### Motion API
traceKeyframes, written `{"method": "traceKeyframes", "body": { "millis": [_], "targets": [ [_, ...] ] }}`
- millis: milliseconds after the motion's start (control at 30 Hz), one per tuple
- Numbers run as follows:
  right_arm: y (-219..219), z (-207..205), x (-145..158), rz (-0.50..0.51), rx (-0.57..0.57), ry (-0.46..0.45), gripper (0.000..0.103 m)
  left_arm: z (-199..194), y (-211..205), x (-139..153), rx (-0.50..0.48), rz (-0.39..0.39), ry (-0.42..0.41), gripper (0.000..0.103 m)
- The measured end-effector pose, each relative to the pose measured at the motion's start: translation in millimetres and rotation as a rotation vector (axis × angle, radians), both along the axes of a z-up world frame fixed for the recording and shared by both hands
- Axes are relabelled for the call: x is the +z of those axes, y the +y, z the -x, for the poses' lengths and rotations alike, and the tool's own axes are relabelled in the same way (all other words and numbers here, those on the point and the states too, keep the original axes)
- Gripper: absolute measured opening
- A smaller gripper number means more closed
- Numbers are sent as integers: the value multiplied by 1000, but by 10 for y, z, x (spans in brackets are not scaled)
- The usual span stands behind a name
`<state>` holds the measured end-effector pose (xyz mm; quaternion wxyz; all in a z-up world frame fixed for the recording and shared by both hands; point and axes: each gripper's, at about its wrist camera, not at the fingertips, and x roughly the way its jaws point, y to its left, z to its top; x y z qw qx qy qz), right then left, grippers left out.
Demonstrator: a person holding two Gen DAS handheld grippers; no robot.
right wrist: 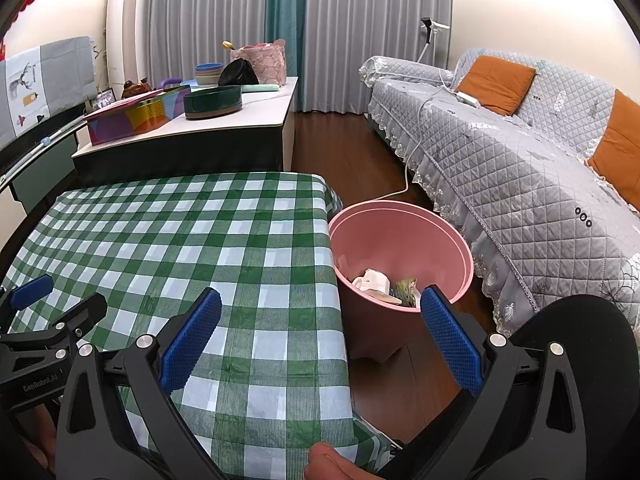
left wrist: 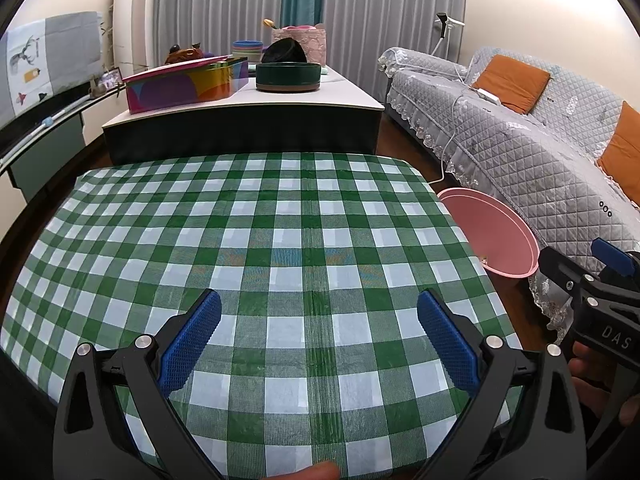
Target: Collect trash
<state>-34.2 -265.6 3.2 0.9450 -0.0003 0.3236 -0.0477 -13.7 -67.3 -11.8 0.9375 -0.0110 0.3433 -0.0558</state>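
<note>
At the far left a grey cloth (left wrist: 52, 56) with a deer print hangs over a dark cabinet. Next comes a low table (right wrist: 224, 120) carrying a bright striped box (right wrist: 132, 118), a dark green round tin (right wrist: 213, 102), stacked bowls (right wrist: 209, 70) and a pink basket (right wrist: 259, 60).

In front lies the checked cloth (left wrist: 256, 240), green and white, with nothing on it. The left gripper (left wrist: 319, 308) hangs over its near half, blue pads spread wide and holding nothing. The right gripper (right wrist: 320, 308) sits at the cloth's right edge, also spread wide and empty; its left pad (right wrist: 192, 340) is over the cloth, its right pad (right wrist: 450, 340) over the floor beside the bin.

The pink bin (right wrist: 404, 224) stands on the wood floor, just beside the table's right side. The trash (right wrist: 384, 286) lies inside it: crumpled white paper and a greenish wrapper.

Right of the bin runs a sofa (right wrist: 520, 168) under a grey quilted cover, with orange cushions (right wrist: 496, 82) and a white cable (right wrist: 416, 136) trailing down to the floor. A fingertip (right wrist: 324, 460) shows at the bottom edge.
</note>
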Motion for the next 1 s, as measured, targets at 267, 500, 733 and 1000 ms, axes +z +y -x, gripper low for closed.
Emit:
{"method": "traceKeyframes", "body": {
  "millis": [267, 500, 733, 1000],
  "targets": [
    [-4, 8, -3, 6, 3, 1, 98, -4, -11, -5, 1, 4, -1, 95],
    [-44, 18, -7, -2, -10, -2, 98, -19, 4, -18, 3, 3, 4, 95],
    [-76, 6, -8, -3, -10, -2, 98, -21, 32, -11, -8, 6, -11, 95],
    [-70, 0, -1, -1, -10, -1, 98, -36, 45, -21, 1, -6, 2, 95]
  ]
}}
